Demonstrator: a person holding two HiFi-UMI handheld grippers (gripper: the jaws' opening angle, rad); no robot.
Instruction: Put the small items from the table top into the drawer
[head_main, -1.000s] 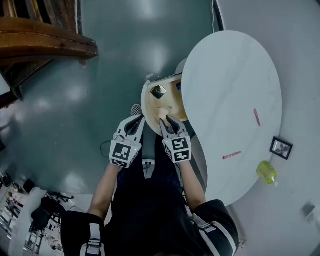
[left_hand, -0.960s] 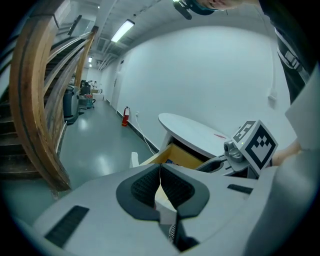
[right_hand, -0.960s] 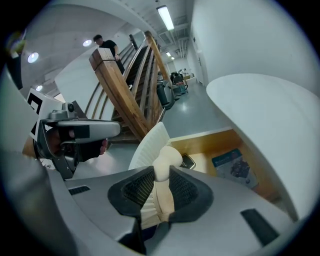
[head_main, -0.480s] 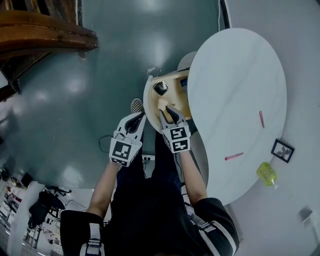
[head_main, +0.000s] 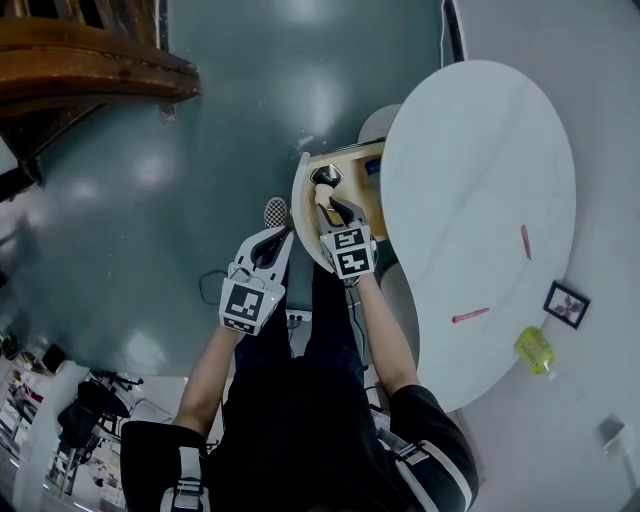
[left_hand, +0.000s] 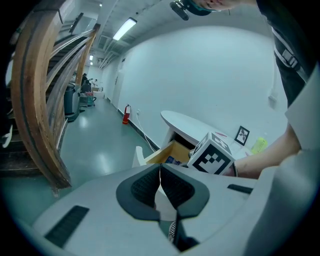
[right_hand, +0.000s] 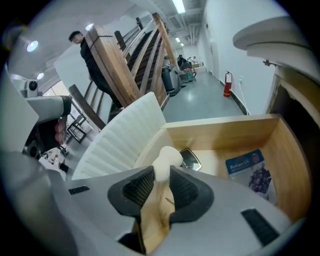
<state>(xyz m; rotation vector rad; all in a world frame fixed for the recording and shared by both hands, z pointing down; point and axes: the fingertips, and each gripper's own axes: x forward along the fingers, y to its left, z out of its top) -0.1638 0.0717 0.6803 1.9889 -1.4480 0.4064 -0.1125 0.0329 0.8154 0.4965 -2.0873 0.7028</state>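
Teal floor (head_main: 200, 150) is spreading beneath the open drawer (head_main: 345, 156). Over the drawer we are holding our right gripper (right_hand: 161, 175), its jaws pinching a cream piece (right_hand: 168, 158). Beside the drawer our left gripper (left_hand: 160, 182) is hanging with jaws pressed together, empty. Inside the drawer a black item (right_hand: 192, 160) and a blue card (right_hand: 248, 170) are lying.

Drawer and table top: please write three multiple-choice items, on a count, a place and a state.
1. How many pink sticks lie on the table top? A) one B) two C) four
2. Where is the blue booklet? A) in the drawer B) on the table top C) on the floor
3. The fingers of the right gripper are: A) apart, empty B) together, empty C) shut on a cream item
Key: 1B, two lie apart; 2A, it lies on the drawer's bottom; 3C, the fingers press its sides.
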